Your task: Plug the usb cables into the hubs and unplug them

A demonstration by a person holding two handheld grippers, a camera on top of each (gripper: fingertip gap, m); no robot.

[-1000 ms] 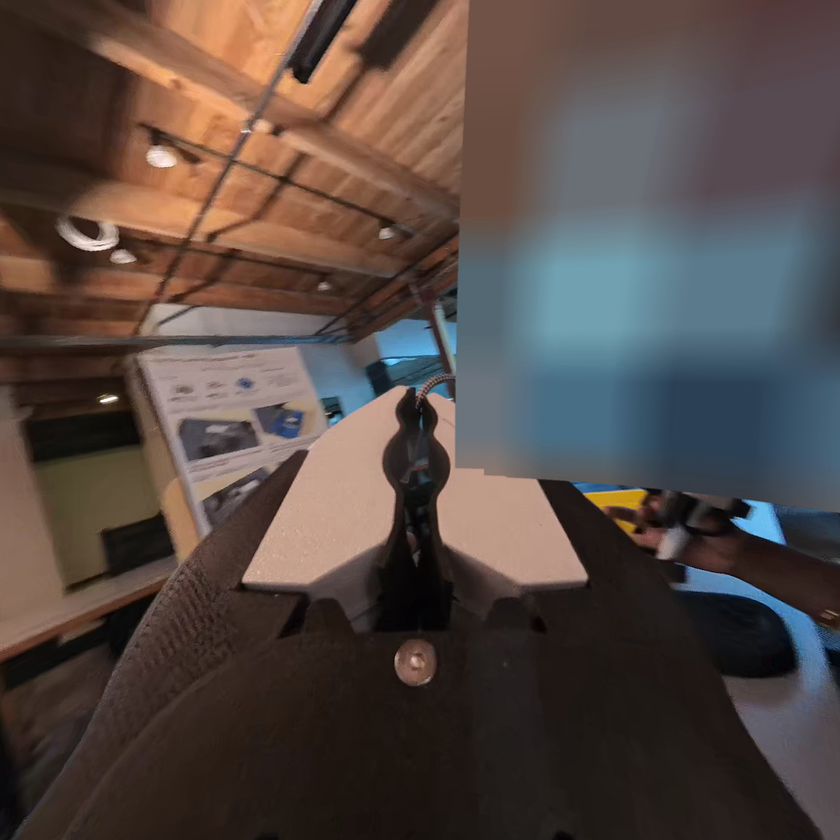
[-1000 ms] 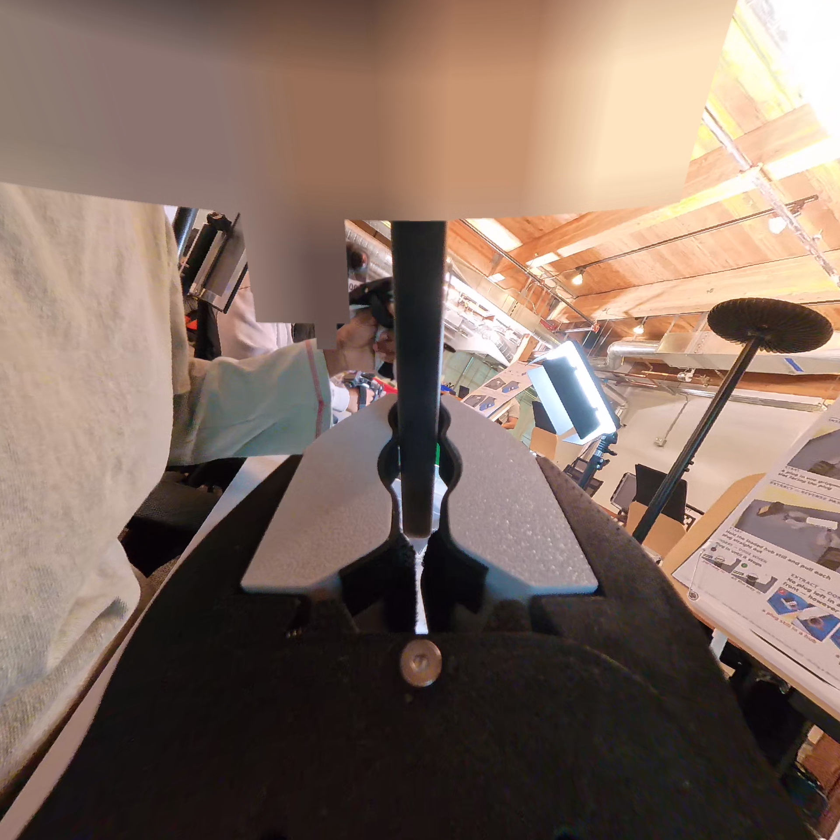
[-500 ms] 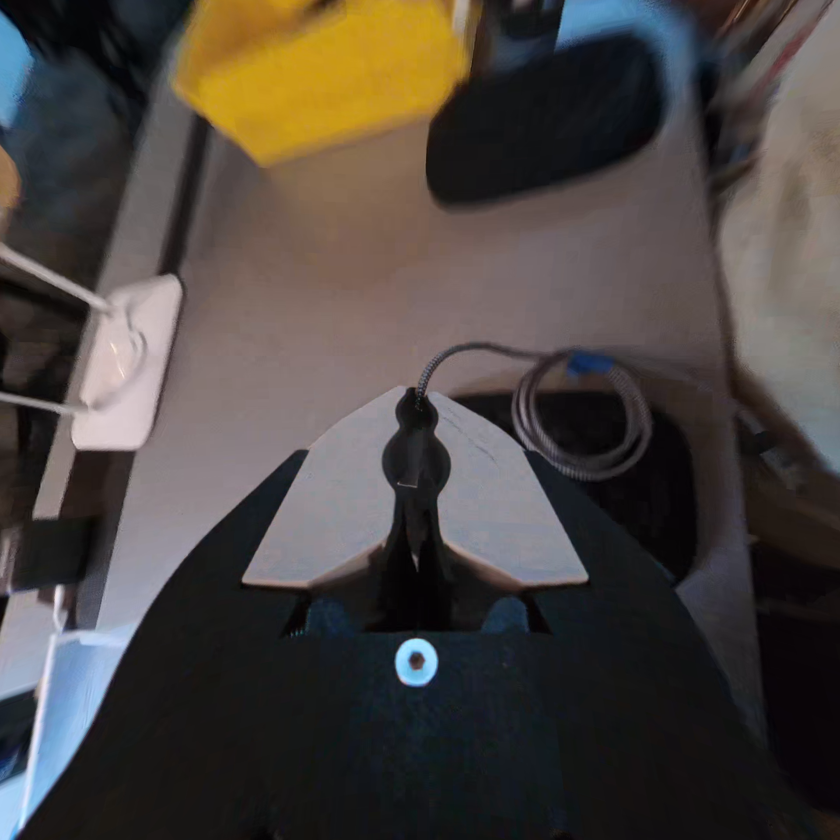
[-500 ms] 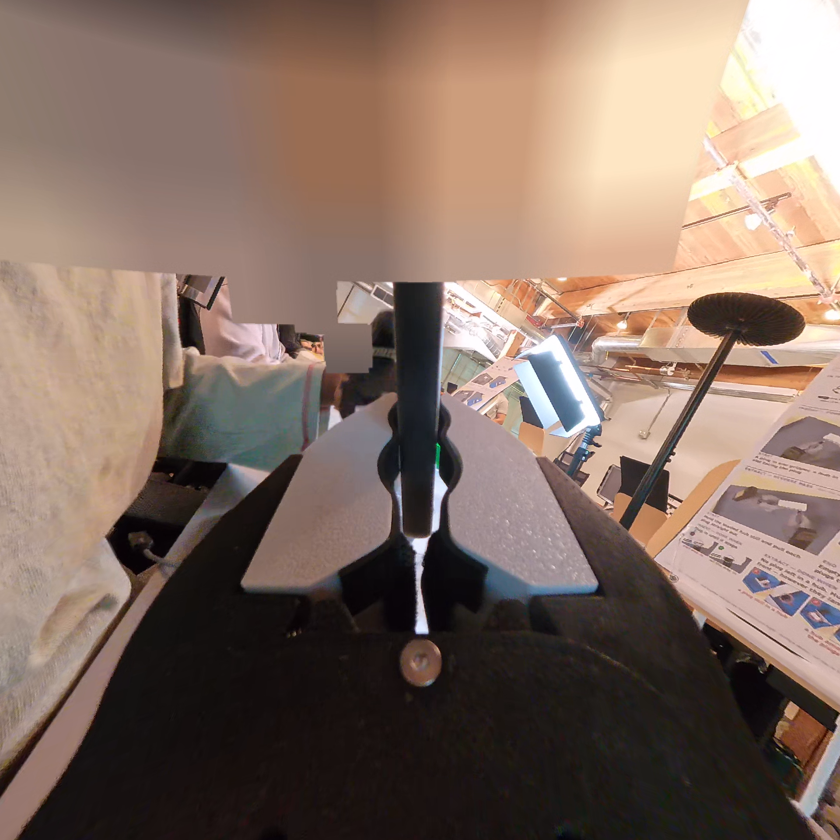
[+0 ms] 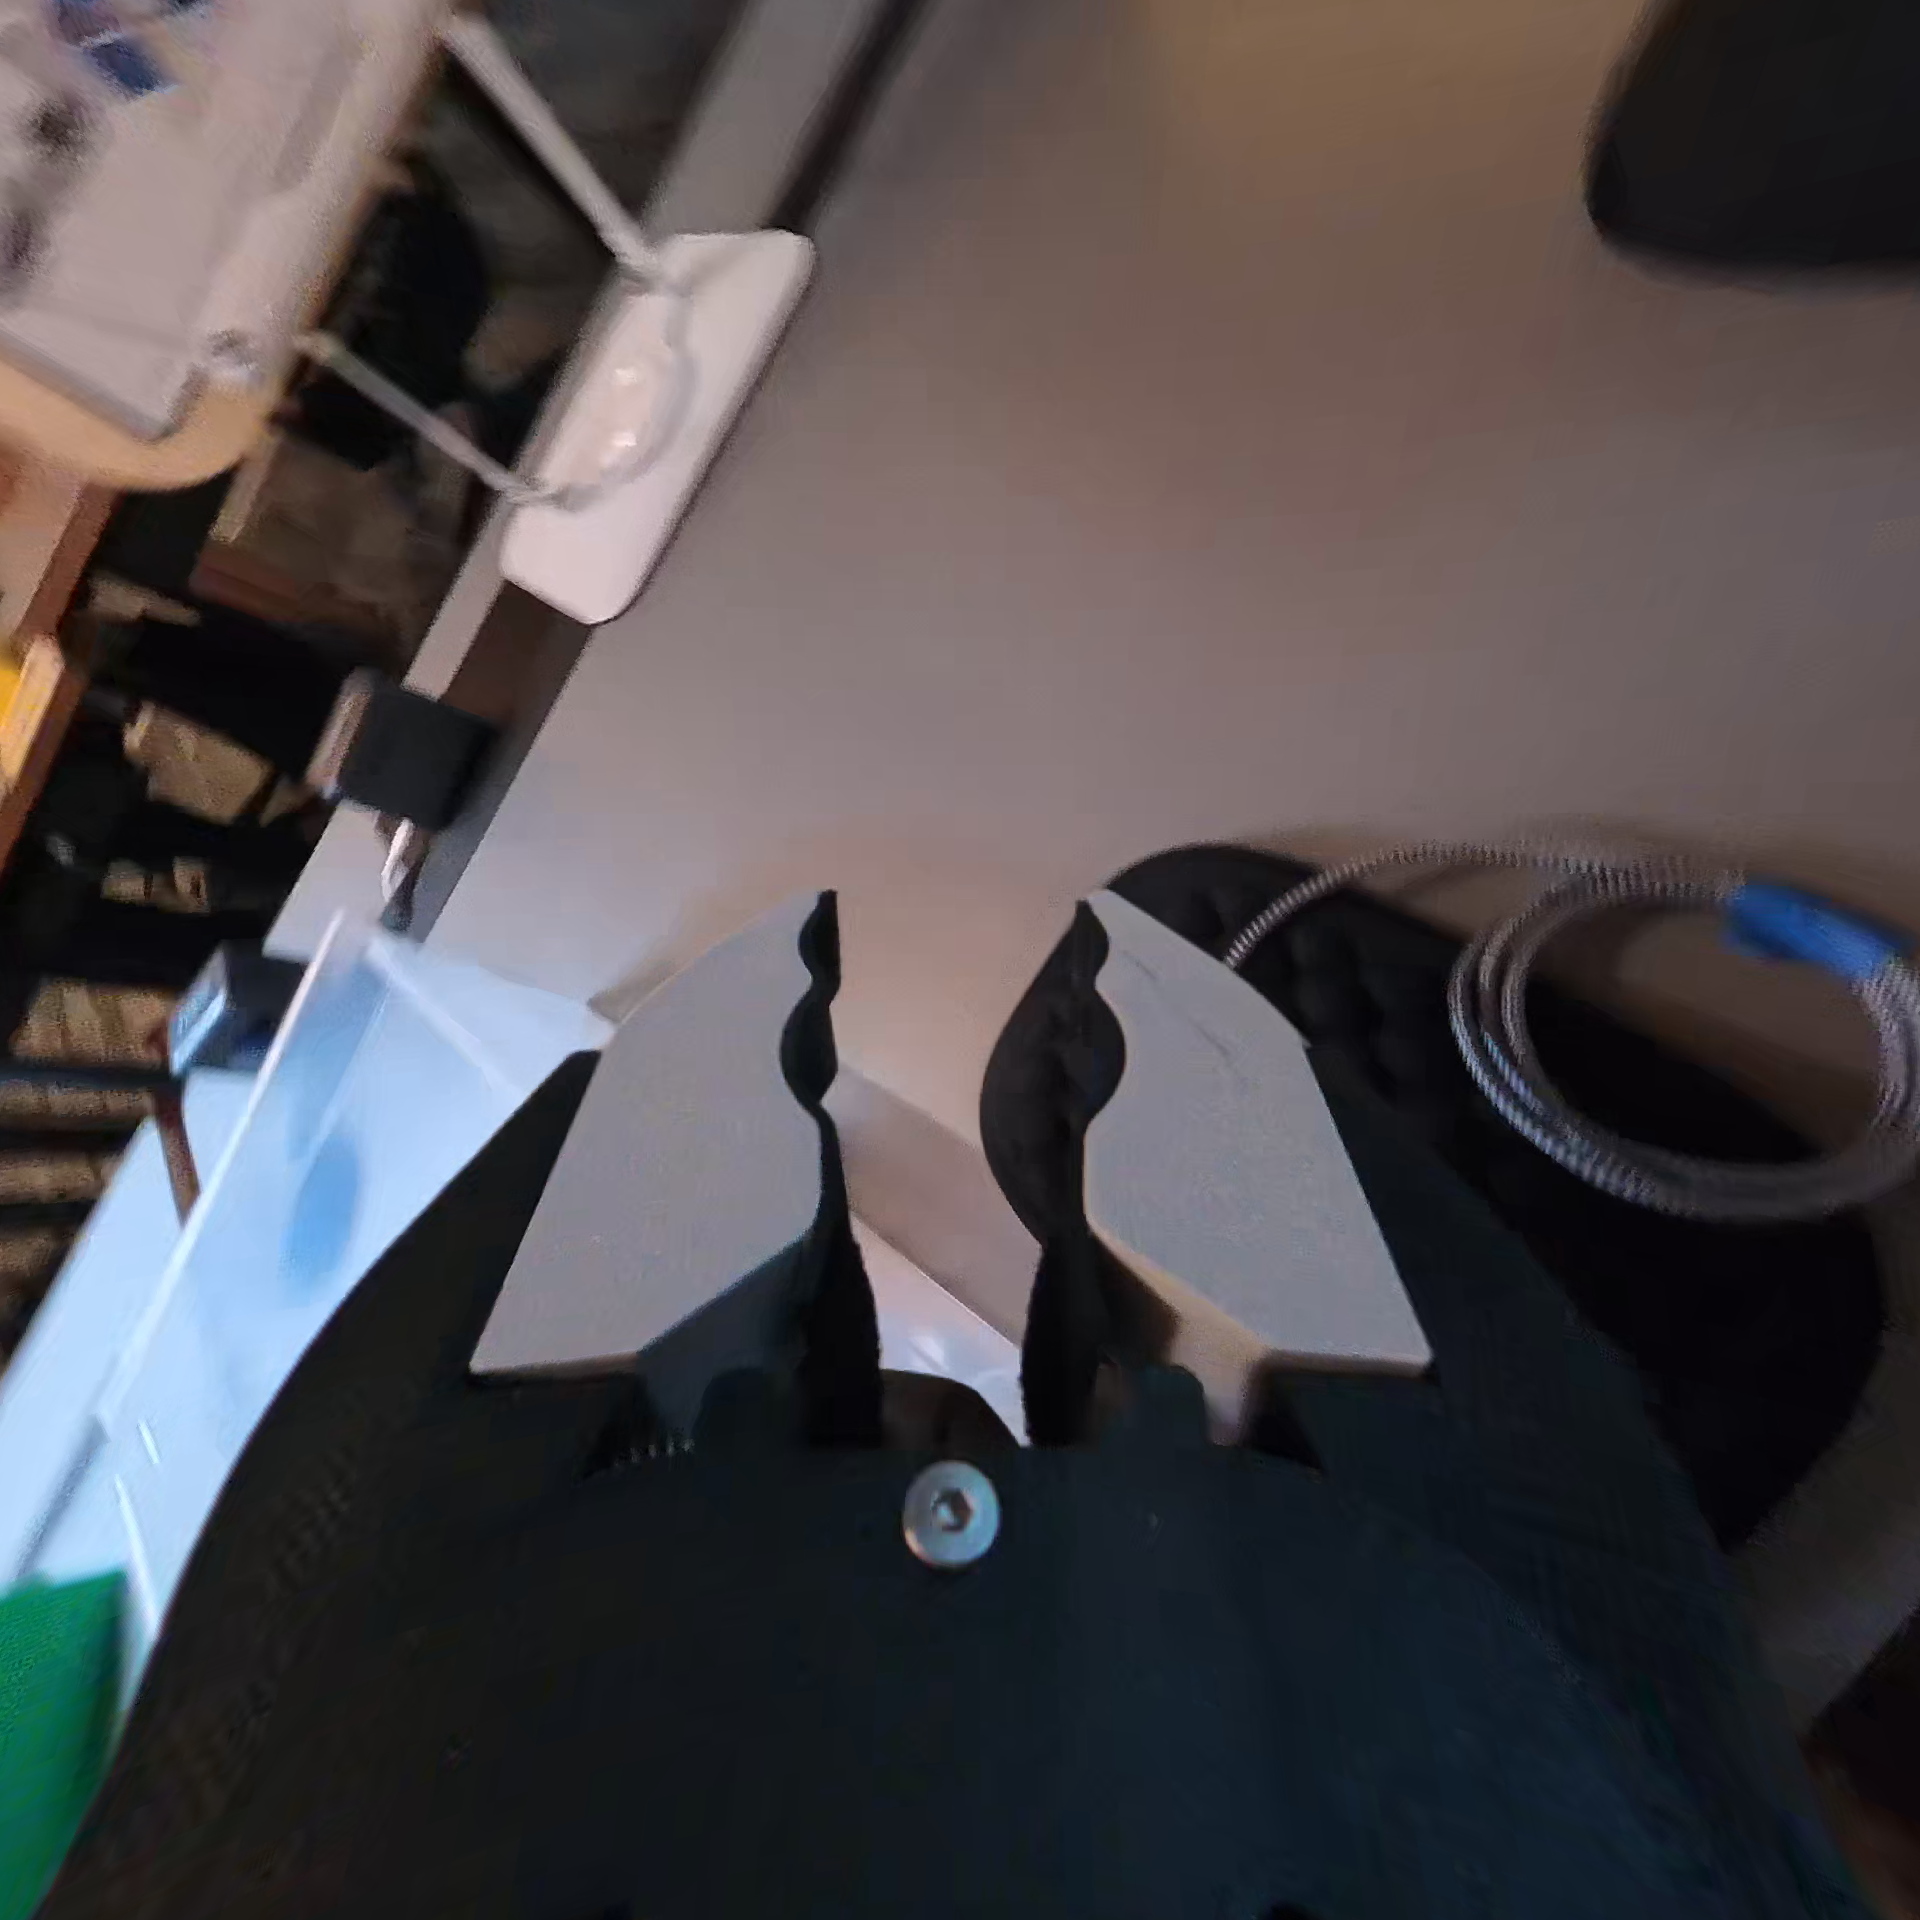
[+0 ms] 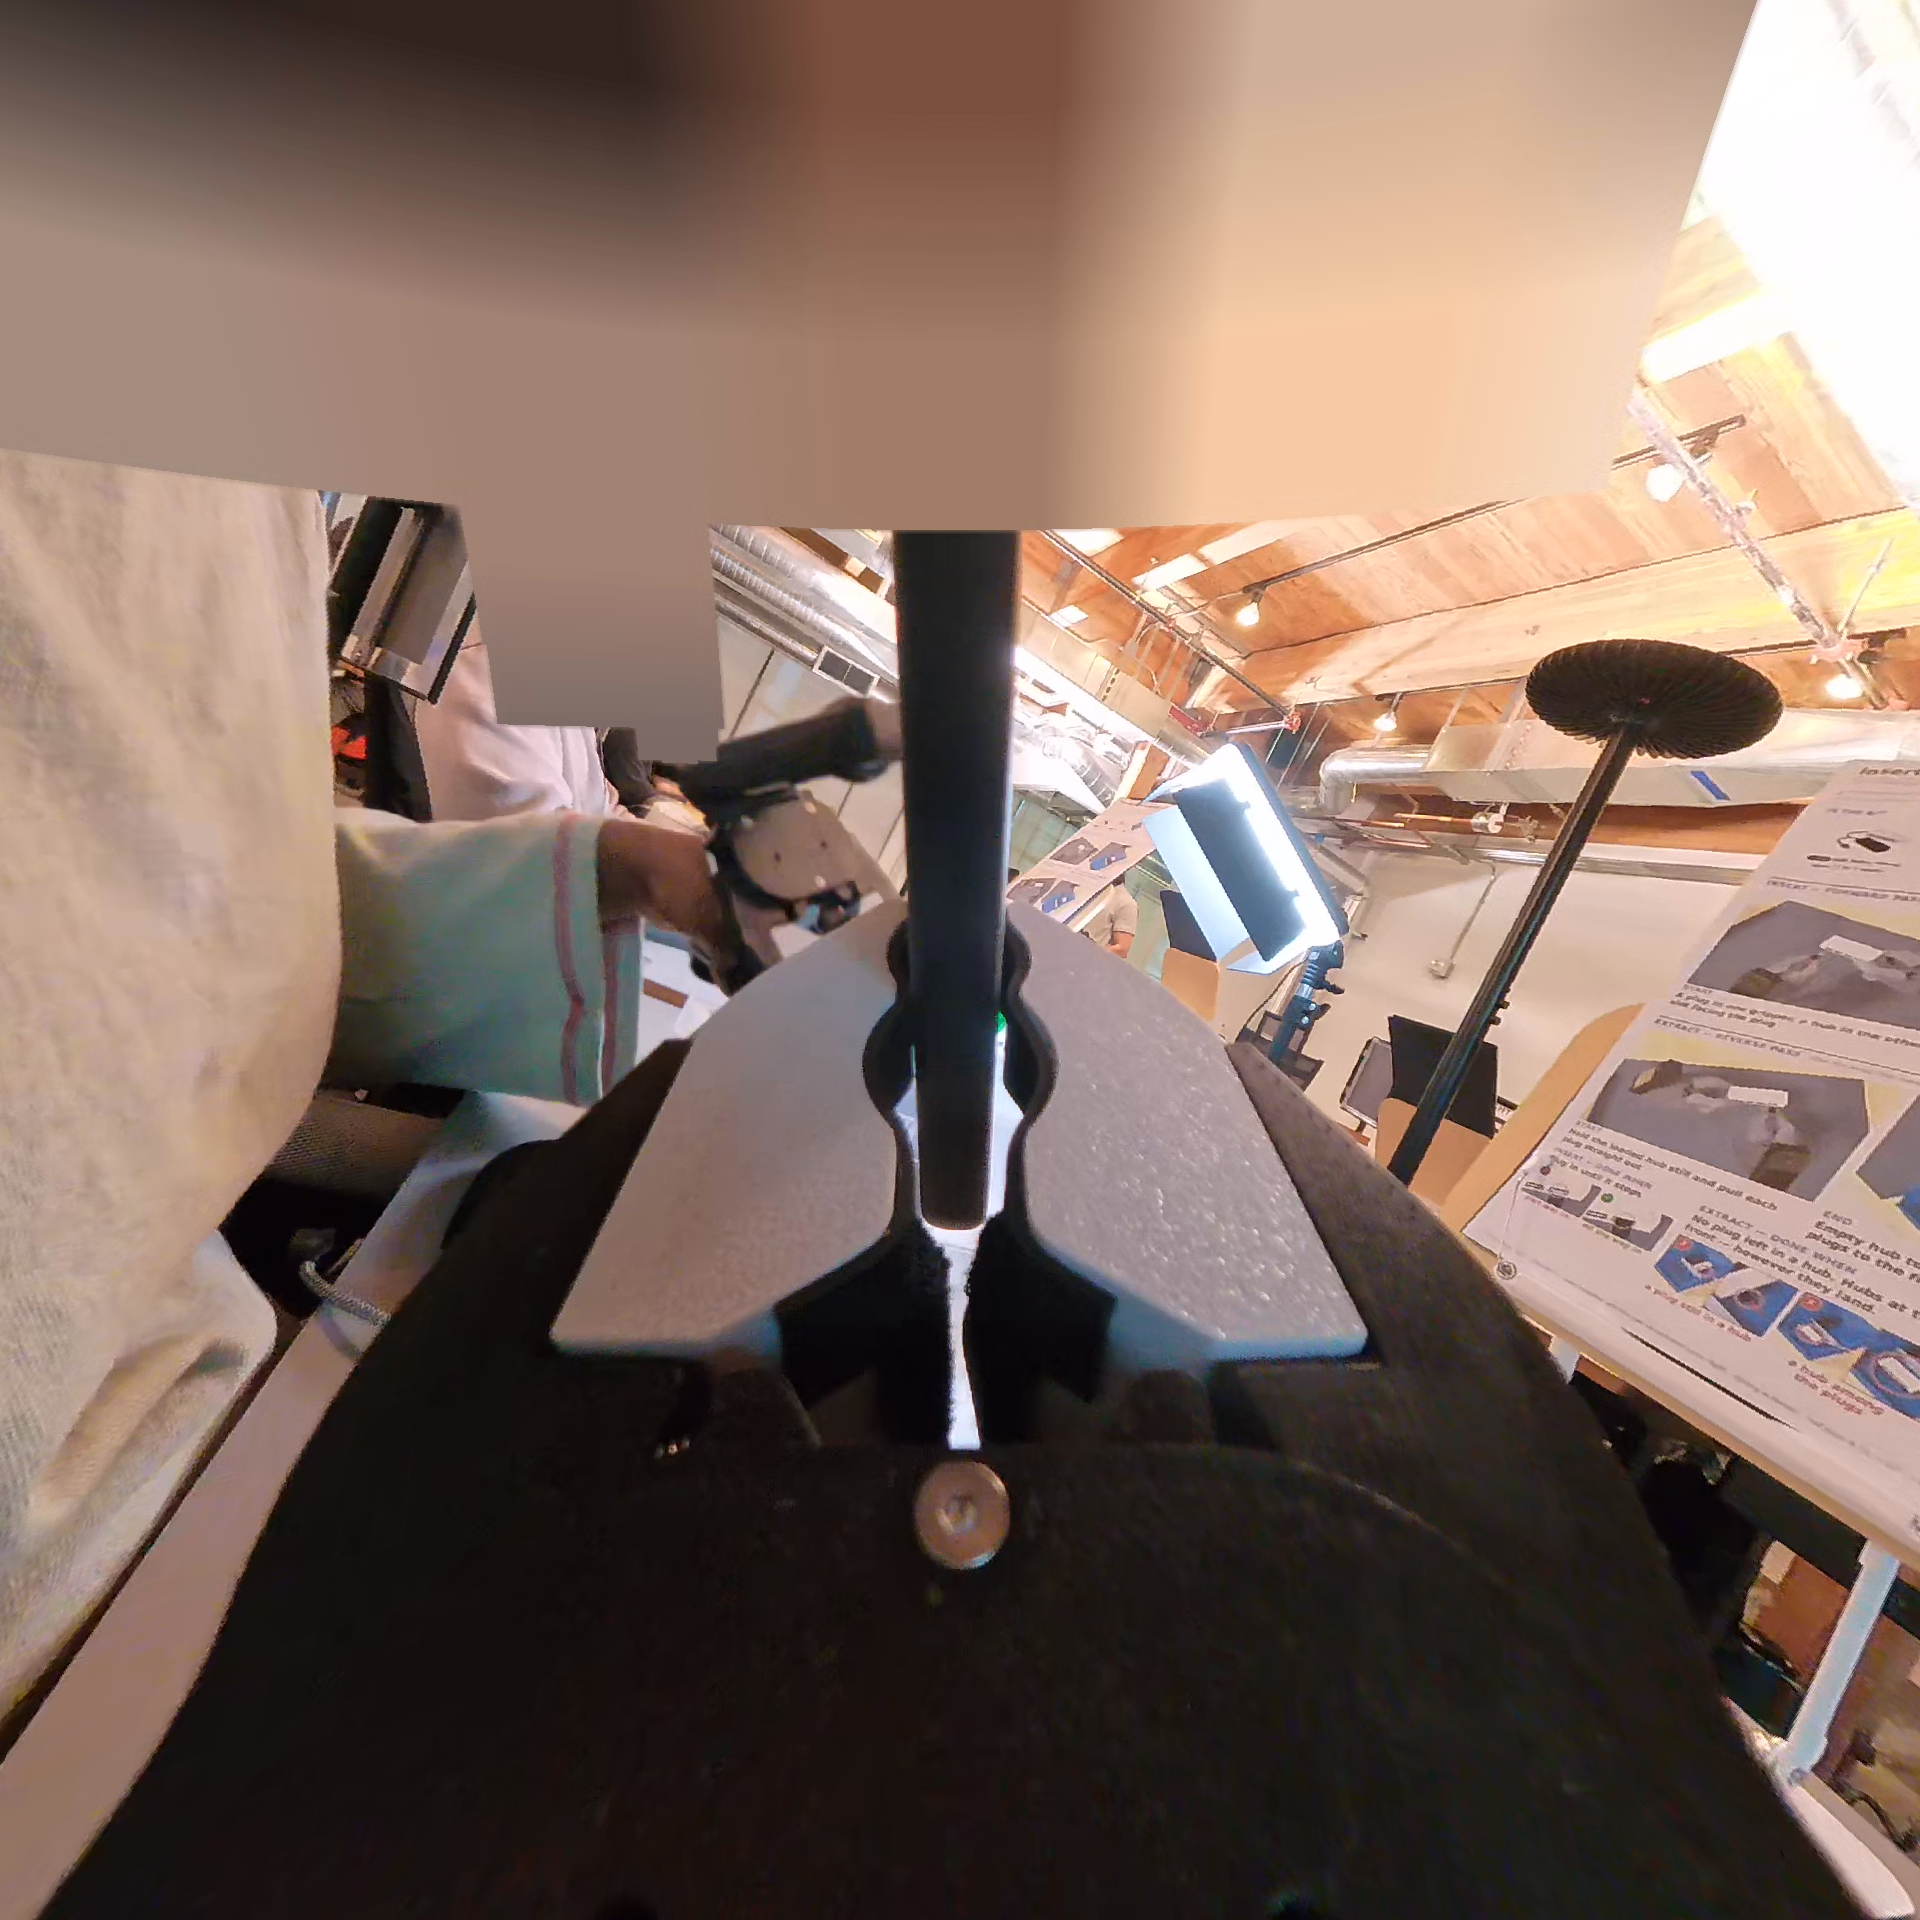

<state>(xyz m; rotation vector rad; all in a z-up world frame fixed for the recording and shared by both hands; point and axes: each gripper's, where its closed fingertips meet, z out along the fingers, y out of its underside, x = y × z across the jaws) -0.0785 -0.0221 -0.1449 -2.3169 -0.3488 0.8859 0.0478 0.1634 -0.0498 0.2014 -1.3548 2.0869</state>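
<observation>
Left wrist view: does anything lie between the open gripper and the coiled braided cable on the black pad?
Nothing visible does. The left gripper is open and empty; the braided cable lies coiled on the black pad to its right, with only bare table near the fingertips. The picture is motion-blurred.

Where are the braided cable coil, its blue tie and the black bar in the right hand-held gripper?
braided cable coil [image 5: 1621, 1174]: left wrist view, lower-left arc of the loops.
blue tie [image 5: 1813, 930]: left wrist view, middle of the band on the coil's top.
black bar [image 6: 954, 831]: right wrist view, mid-shaft above the jaws.
</observation>
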